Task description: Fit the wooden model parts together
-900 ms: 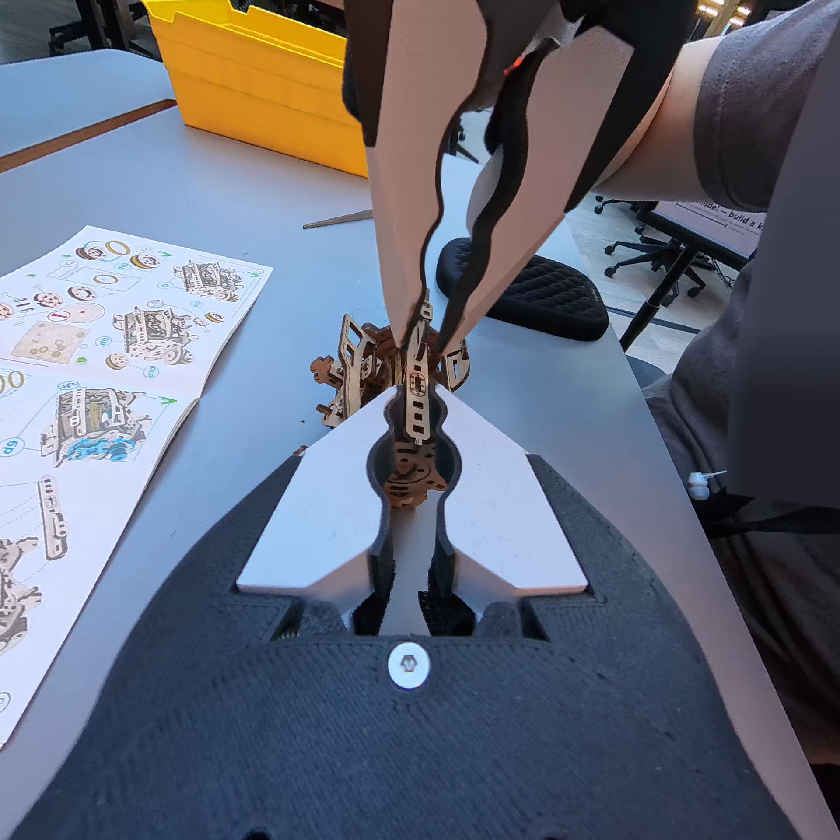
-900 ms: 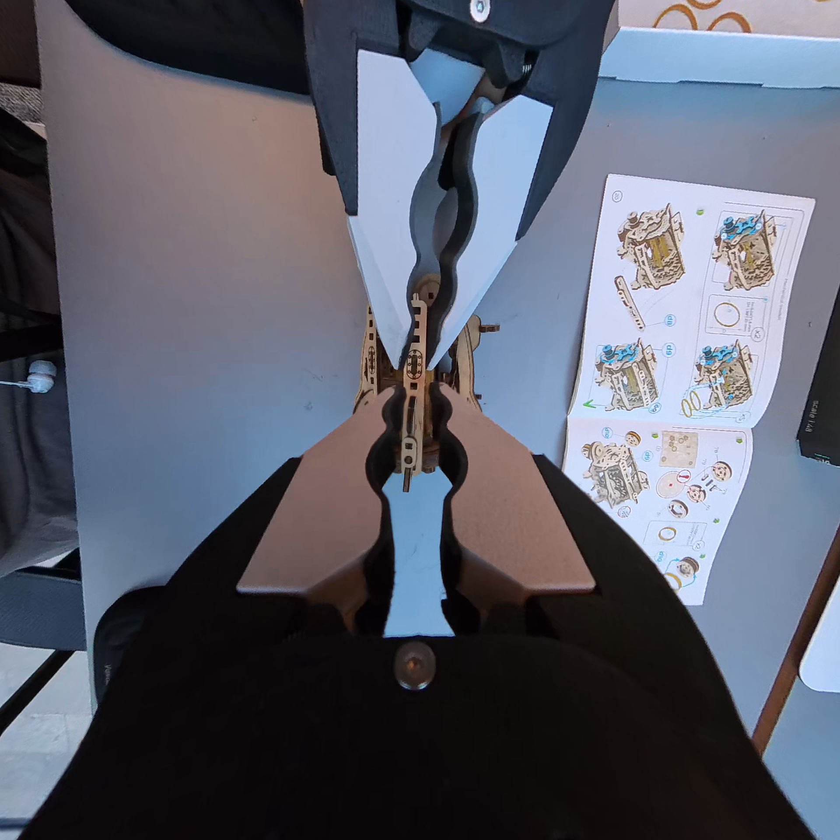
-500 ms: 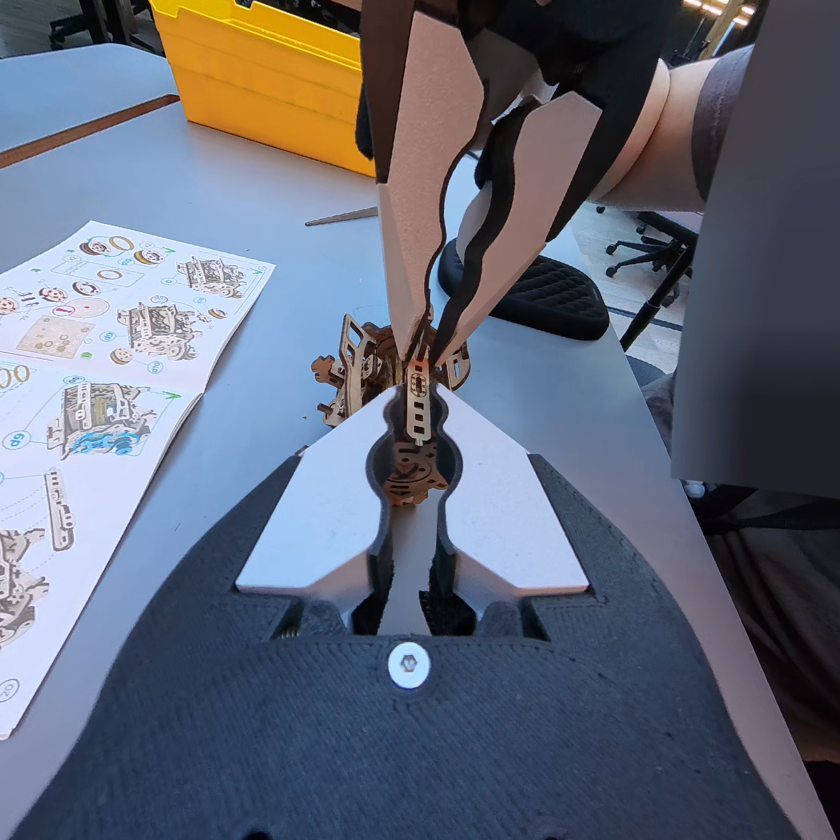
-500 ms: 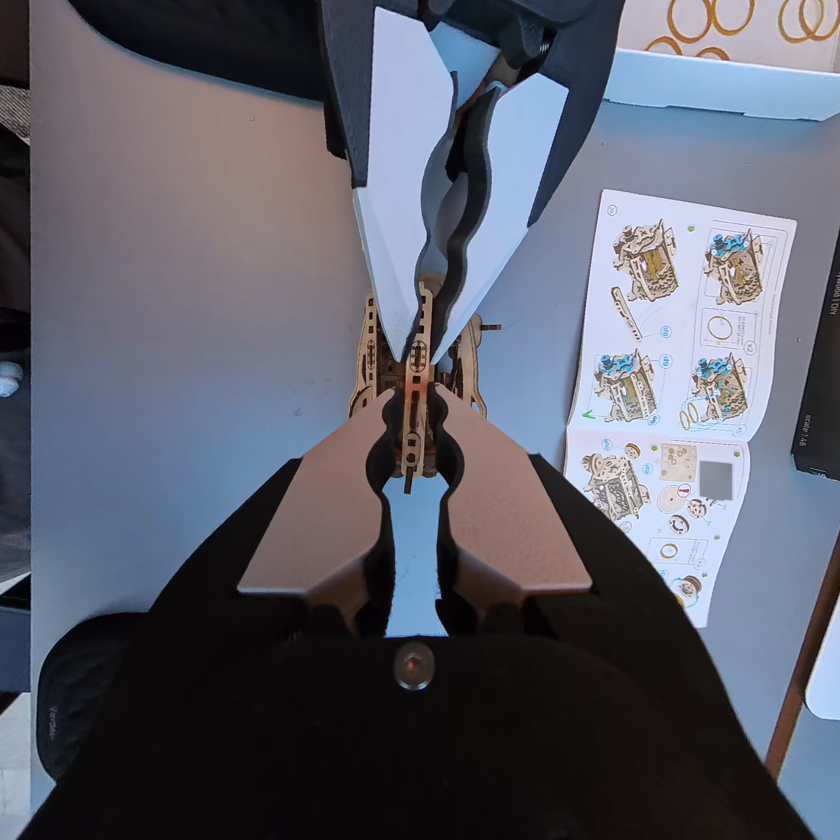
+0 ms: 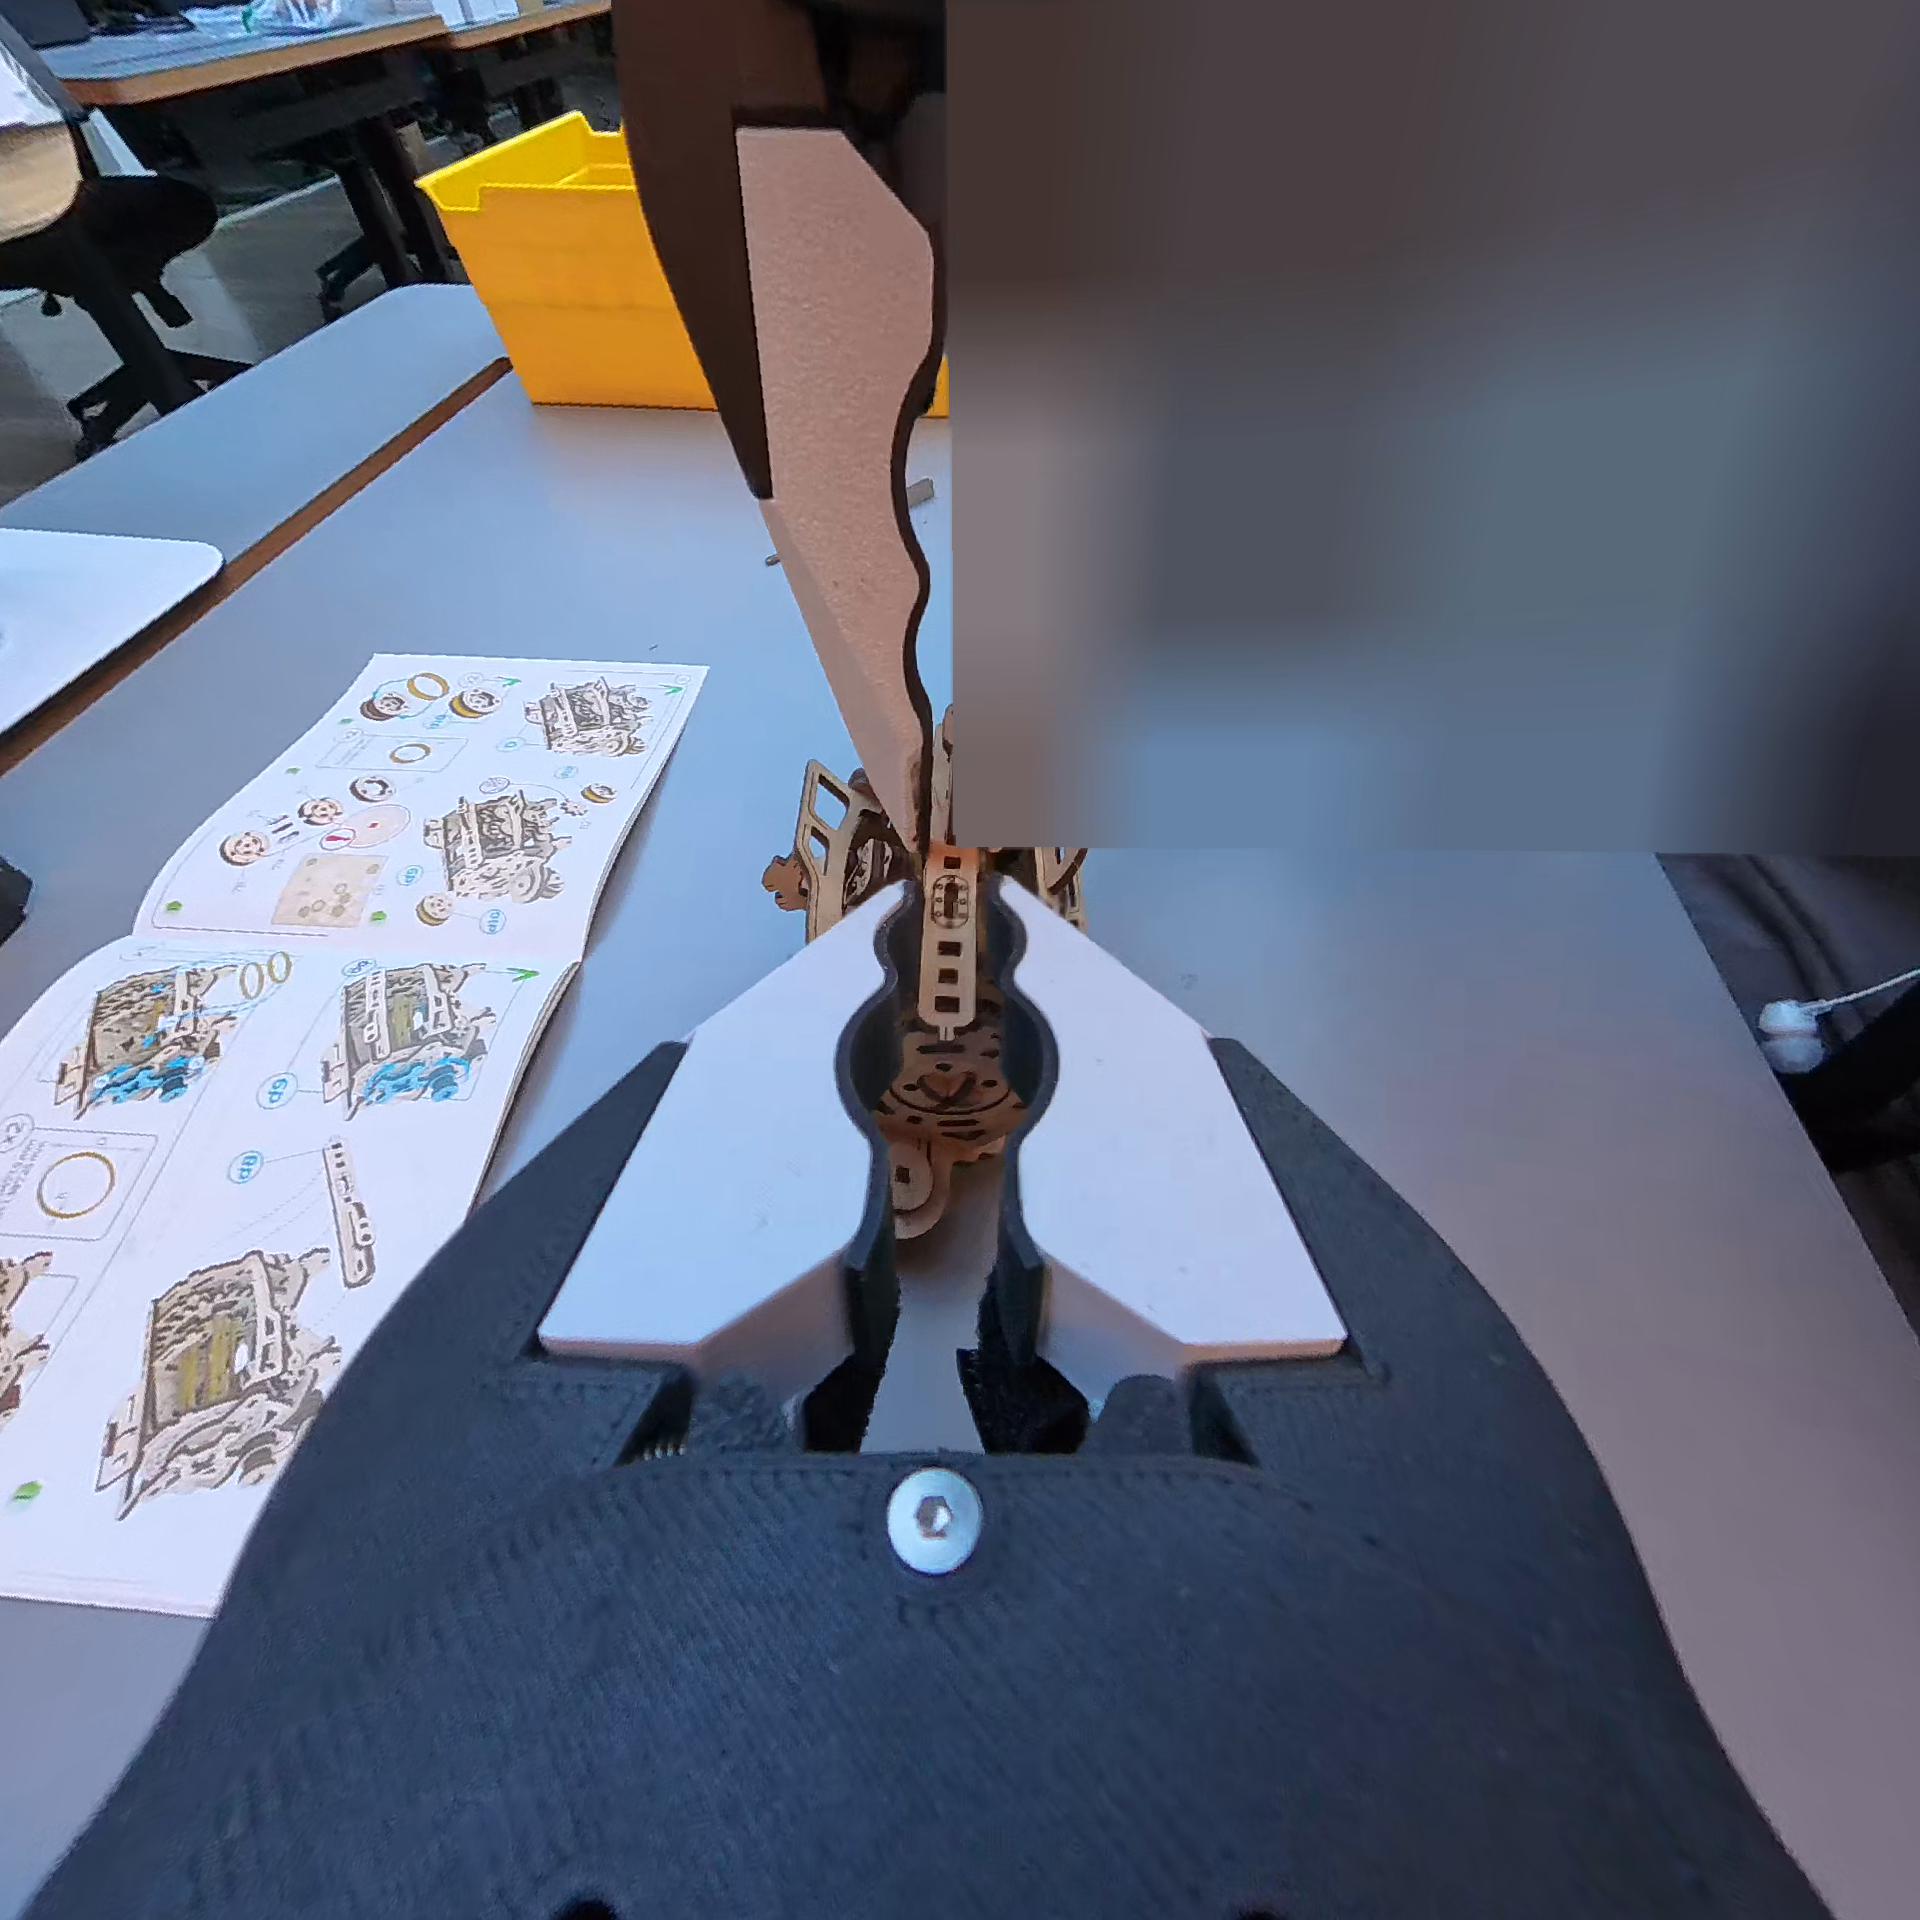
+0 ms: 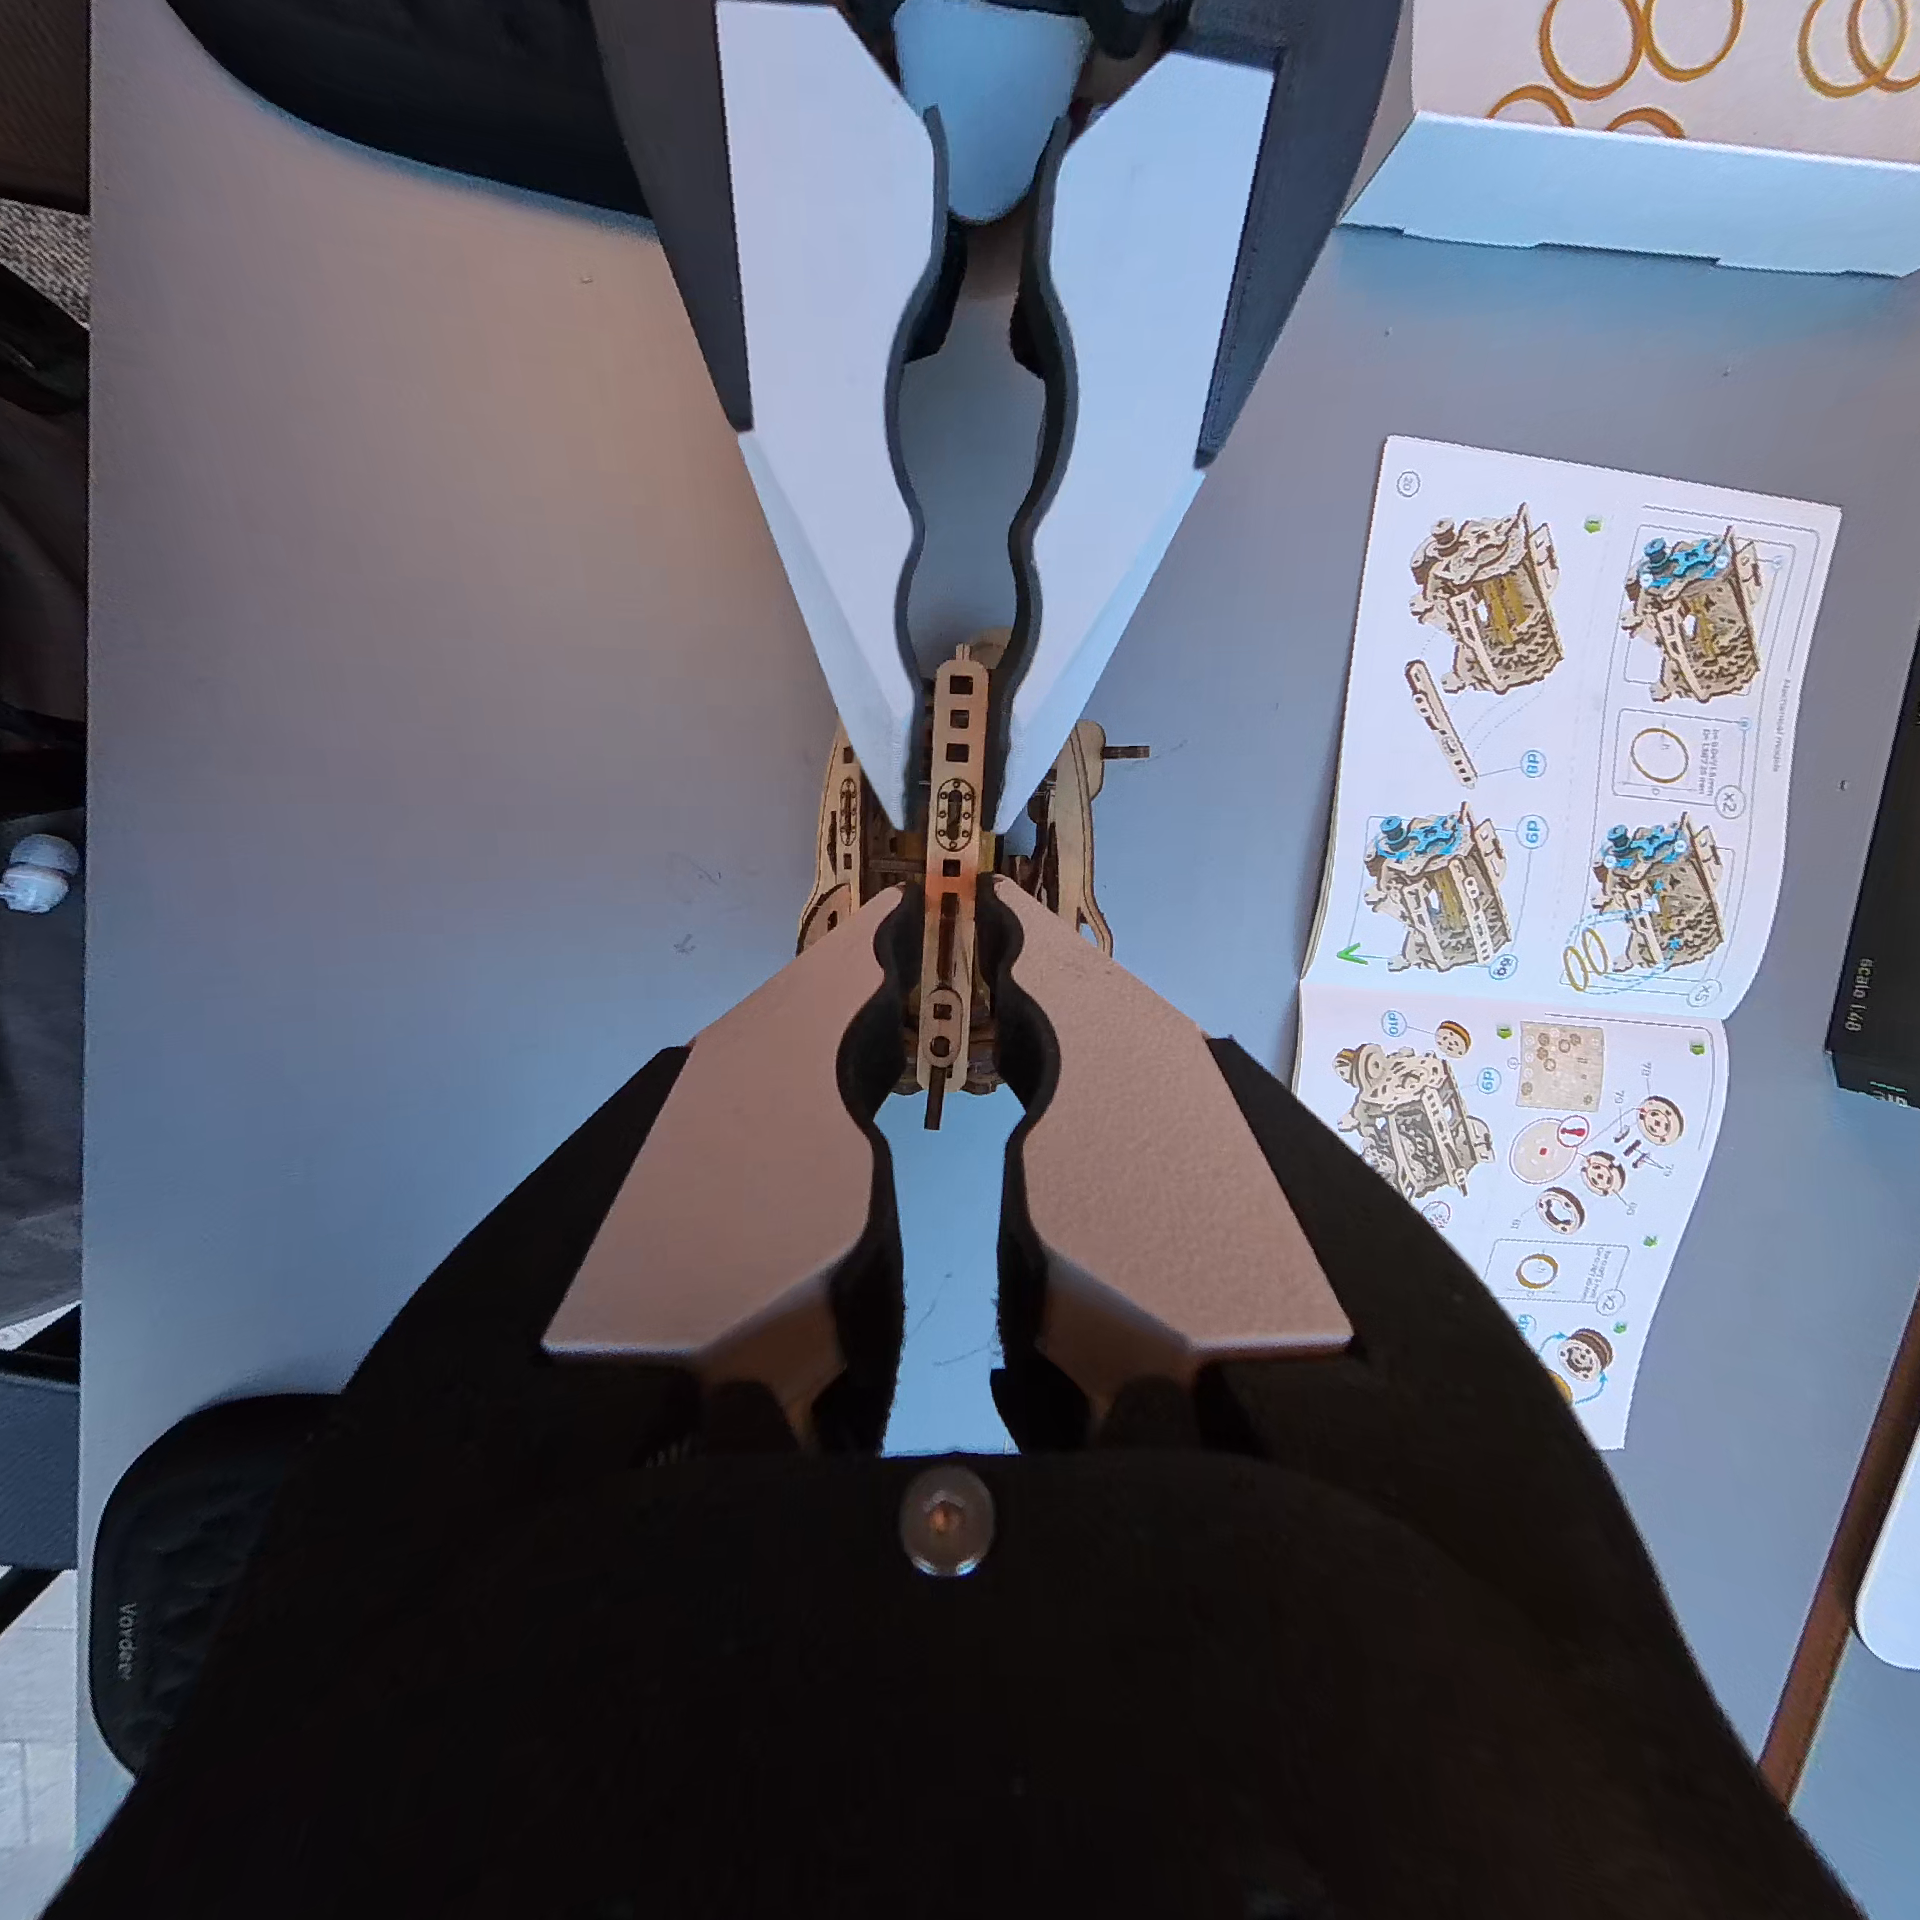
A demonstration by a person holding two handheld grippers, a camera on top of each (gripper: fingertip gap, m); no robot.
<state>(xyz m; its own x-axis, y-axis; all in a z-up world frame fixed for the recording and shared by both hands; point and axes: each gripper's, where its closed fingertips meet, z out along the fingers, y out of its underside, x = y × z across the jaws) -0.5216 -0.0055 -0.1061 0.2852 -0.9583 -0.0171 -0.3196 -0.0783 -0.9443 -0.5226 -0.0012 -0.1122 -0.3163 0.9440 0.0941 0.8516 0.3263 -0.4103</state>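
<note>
A thin wooden strip (image 6: 956, 769) with square holes is held above the wooden model (image 6: 1075, 831), which stands on the grey table (image 6: 416, 623). My right gripper (image 6: 948, 891) is shut on the strip's near part. My left gripper (image 6: 951, 823) comes from the far side and is shut on the same strip, tip to tip with the right. In the left wrist view my left gripper (image 5: 948, 896) pinches the strip (image 5: 945, 956) over the model (image 5: 940, 1101). One finger (image 5: 842, 468) of the right gripper comes down from above; its other finger is hidden.
An open instruction booklet (image 5: 343, 935) lies beside the model, also in the right wrist view (image 6: 1558, 831). A yellow bin (image 5: 561, 281) stands at the back. A white box (image 6: 1662, 177), a black box (image 6: 1881, 883) and earbuds (image 5: 1787, 1034) lie near the table edges.
Both grippers kept their hold on the strip. The strip's flat face now shows in the right wrist view instead of its edge. The right gripper stands steeper over the model.
</note>
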